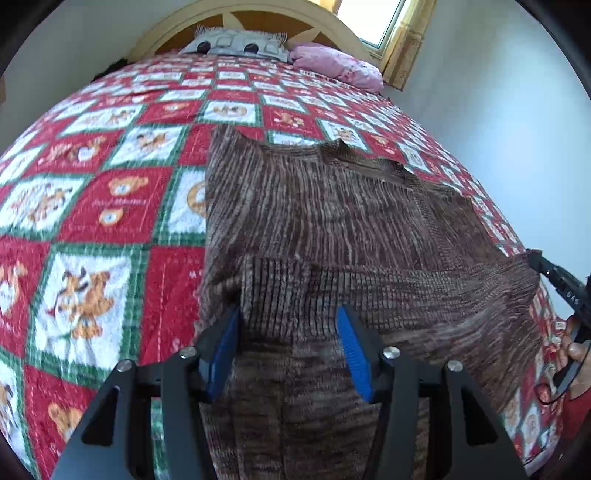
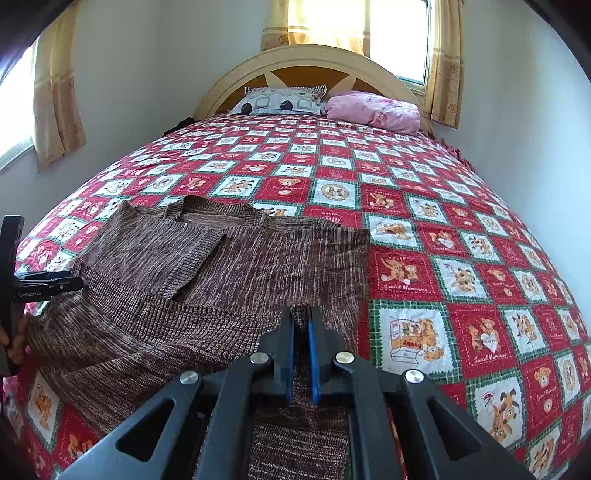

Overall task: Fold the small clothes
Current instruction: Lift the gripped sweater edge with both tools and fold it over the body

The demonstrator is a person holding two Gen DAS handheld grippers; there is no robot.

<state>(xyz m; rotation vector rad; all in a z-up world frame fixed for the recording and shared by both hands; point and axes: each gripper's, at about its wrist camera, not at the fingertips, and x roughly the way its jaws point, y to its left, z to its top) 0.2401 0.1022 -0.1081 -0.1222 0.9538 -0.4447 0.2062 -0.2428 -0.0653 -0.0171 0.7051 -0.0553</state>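
A brown knitted sweater [image 1: 332,206] lies spread on the bed, with its near hem folded up over the body. In the left wrist view my left gripper [image 1: 288,317] stands open over that folded ribbed hem. The knit lies between its blue pads [image 1: 351,343], which do not press on it. In the right wrist view my right gripper [image 2: 302,314] is shut on the right near edge of the sweater [image 2: 221,266], with knit pinched between its blue pads. One sleeve is folded across the chest. The left gripper [image 2: 48,286] also shows at the sweater's left edge.
The bed carries a red, white and green teddy-bear quilt [image 2: 443,229]. A grey patterned pillow [image 2: 280,101] and a pink pillow [image 2: 376,109] lie by the rounded headboard [image 2: 306,59]. Walls stand close on both sides, with curtained windows [image 2: 399,33] behind.
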